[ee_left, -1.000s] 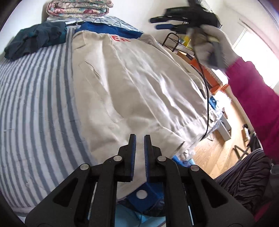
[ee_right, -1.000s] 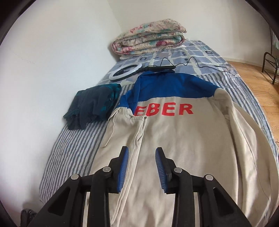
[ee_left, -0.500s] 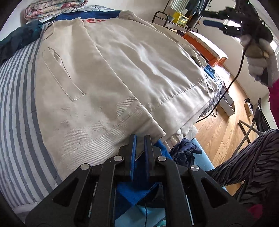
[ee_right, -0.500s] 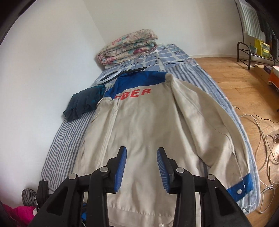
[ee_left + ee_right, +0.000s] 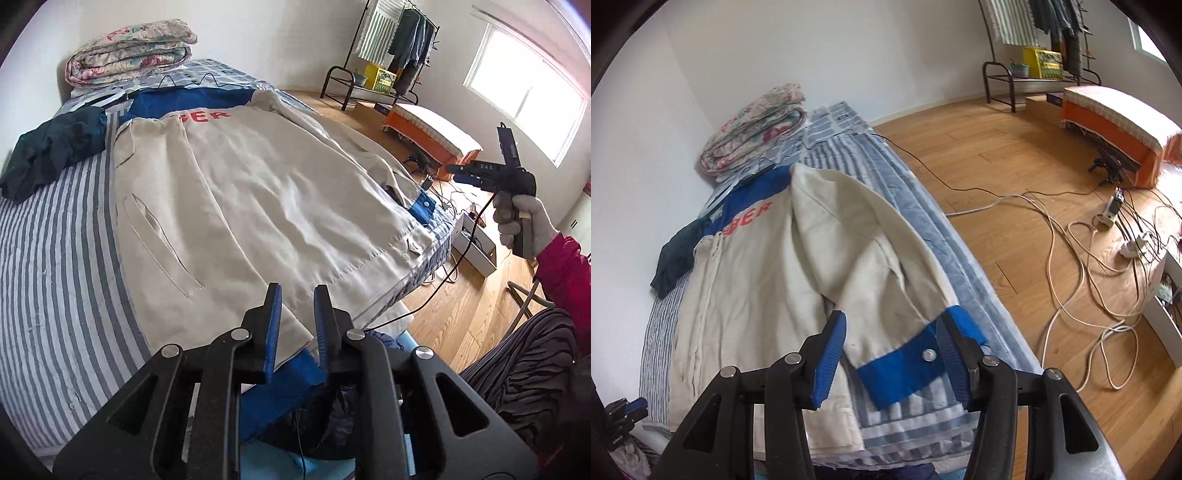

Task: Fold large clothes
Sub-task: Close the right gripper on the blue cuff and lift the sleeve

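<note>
Now swung right, with right gripper (image 5: 892, 345) jaws wide over blue cuff (image 5: 905, 365) of jacket (image 5: 258, 206); left gripper (image 5: 297, 325) parted, empty.

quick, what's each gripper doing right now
Left gripper: open, empty, at the hem of the beige jacket with blue collar.
Right gripper: open, straddling the jacket's blue sleeve cuff, not clamped.

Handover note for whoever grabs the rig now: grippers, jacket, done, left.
Left gripper: open, empty, at the beige jacket hem near the bed's foot.
Right gripper: open, straddling the blue cuff of the right-hand sleeve, not yet closed on it.
Jacket lies back-up, flat on the bed; one side looks already folded in.
Left: probably grip the cuff, fold that sleeve across, then fold the body up.
</note>
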